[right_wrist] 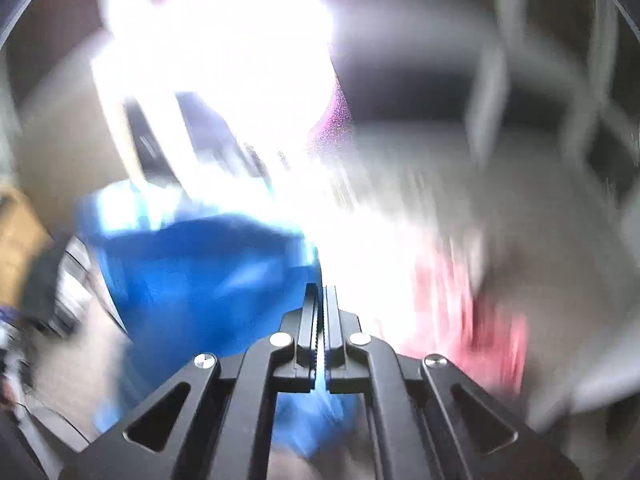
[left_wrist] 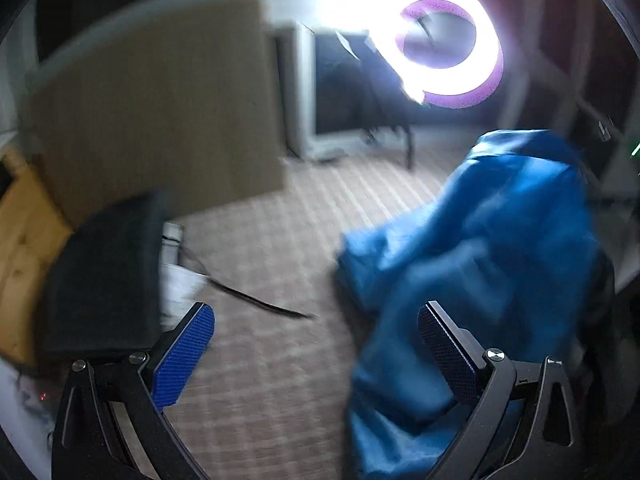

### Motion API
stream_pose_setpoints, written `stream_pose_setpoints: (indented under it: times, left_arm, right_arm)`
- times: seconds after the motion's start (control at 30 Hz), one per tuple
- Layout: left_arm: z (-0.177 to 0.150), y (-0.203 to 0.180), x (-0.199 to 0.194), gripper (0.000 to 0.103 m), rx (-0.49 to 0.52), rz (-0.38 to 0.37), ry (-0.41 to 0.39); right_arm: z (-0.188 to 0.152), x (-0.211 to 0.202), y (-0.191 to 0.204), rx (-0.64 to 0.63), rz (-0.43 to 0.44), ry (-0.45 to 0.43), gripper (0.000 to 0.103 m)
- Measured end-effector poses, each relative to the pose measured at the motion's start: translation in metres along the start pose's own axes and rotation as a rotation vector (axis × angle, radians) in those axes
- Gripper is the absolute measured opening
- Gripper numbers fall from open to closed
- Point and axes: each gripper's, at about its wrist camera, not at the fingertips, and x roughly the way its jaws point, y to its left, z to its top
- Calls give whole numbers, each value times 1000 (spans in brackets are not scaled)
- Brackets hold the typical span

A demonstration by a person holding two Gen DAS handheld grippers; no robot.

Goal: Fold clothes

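Blue garment (left_wrist: 472, 248) beside spread left claw (left_wrist: 316, 344); pinched by right claw (right_wrist: 321, 300).

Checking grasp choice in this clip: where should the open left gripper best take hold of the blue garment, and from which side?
Probably the loose edge jutting toward the left gripper at the blue garment's left side, approached from the left. The cloth is bunched and raised on the right, where the right gripper seems shut on it, so that free edge looks reachable. Blur limits certainty.

Left tool (left_wrist: 316, 344) spread wide; right tool (right_wrist: 320, 300) clamped.
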Motion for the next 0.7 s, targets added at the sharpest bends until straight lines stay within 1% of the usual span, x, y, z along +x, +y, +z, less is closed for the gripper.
stream_pose_setpoints:
  times: [0.07, 0.1, 0.13, 0.17, 0.2, 0.23, 0.27, 0.4, 0.43, 0.47, 0.53, 0.6, 0.63, 0.67, 0.7]
  left_arm:
    - [5, -25, 34, 102, 45, -49, 62]
    - [6, -36, 44, 102, 65, -71, 80]
    - [9, -50, 56, 102, 87, -92, 98]
    - [16, -67, 72, 102, 120, -105, 114]
    - [23, -80, 80, 102, 148, -104, 118]
    - [29, -93, 89, 102, 176, -102, 122]
    - [37, -106, 97, 102, 203, -101, 125]
    - [77, -142, 123, 102, 279, -98, 110]
    - [86, -149, 131, 102, 294, -95, 112]
    - [96, -159, 144, 102, 311, -93, 124]
    - [104, -174, 165, 102, 344, -90, 146]
    - [104, -192, 185, 101, 410, -84, 168]
    - [102, -201, 194, 100, 451, -65, 173]
    - [98, -212, 205, 89, 505, -33, 177]
    - [94, -218, 213, 64, 538, -19, 184]
  right_arm:
    - [-36, 33, -26, 45, -20, 95, 2]
    - [-53, 49, -39, 68, -29, 143, 2]
    - [-71, 65, -53, 90, -39, 191, 5]
    - [-82, 72, -60, 104, -35, 208, 12]
    - [-86, 70, -62, 111, -20, 200, 18]
    - [-90, 66, -63, 115, 1, 187, 31]
    - [-91, 63, -61, 112, 23, 171, 42]
    - [-71, 60, -43, 42, 27, 107, 48]
    - [-65, 59, -37, 24, 26, 91, 53]
    - [-59, 63, -34, 14, 23, 83, 56]
    - [-46, 79, -31, 18, 21, 82, 56]
    - [-37, 98, -32, 37, 35, 89, 56]
    - [-34, 104, -33, 42, 42, 92, 56]
    - [-32, 109, -35, 43, 48, 95, 56]
    - [-29, 113, -36, 45, 53, 98, 56]
